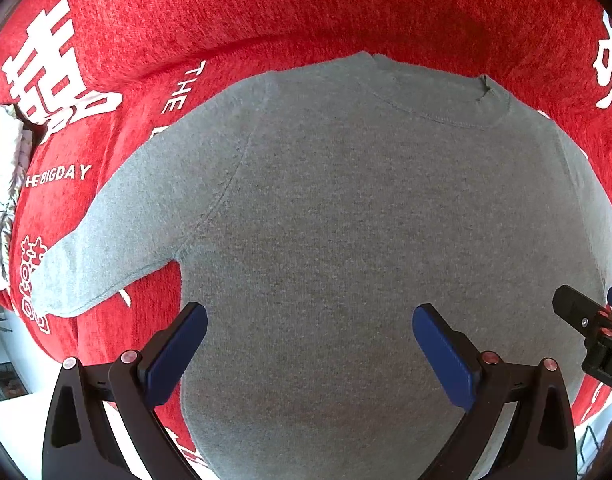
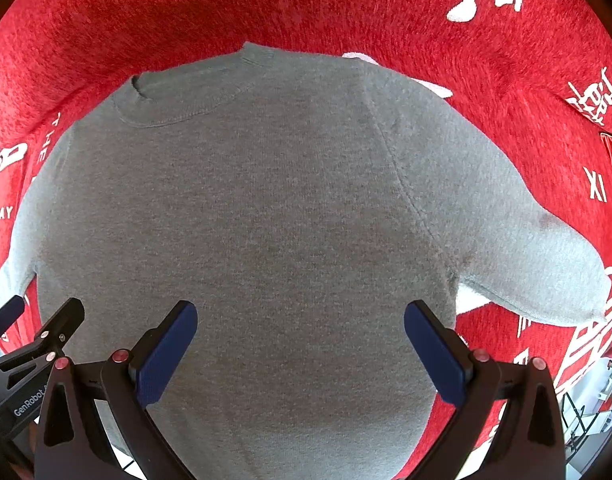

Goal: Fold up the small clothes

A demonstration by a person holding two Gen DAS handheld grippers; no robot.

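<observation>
Your left claw [image 1: 310,354] and right claw [image 2: 300,350] hover spread wide, empty, over the grey sweater [image 1: 346,220] lying flat on the red printed cloth [image 1: 266,8]; pinch too deep and you'll snag that cloth too.

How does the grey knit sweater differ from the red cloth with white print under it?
The grey knit sweater is plain; the red cloth bears white lettering. The sweater lies on top, the cloth beneath. The cloth extends beyond the sweater on every visible side. Both lie flat and spread.
</observation>
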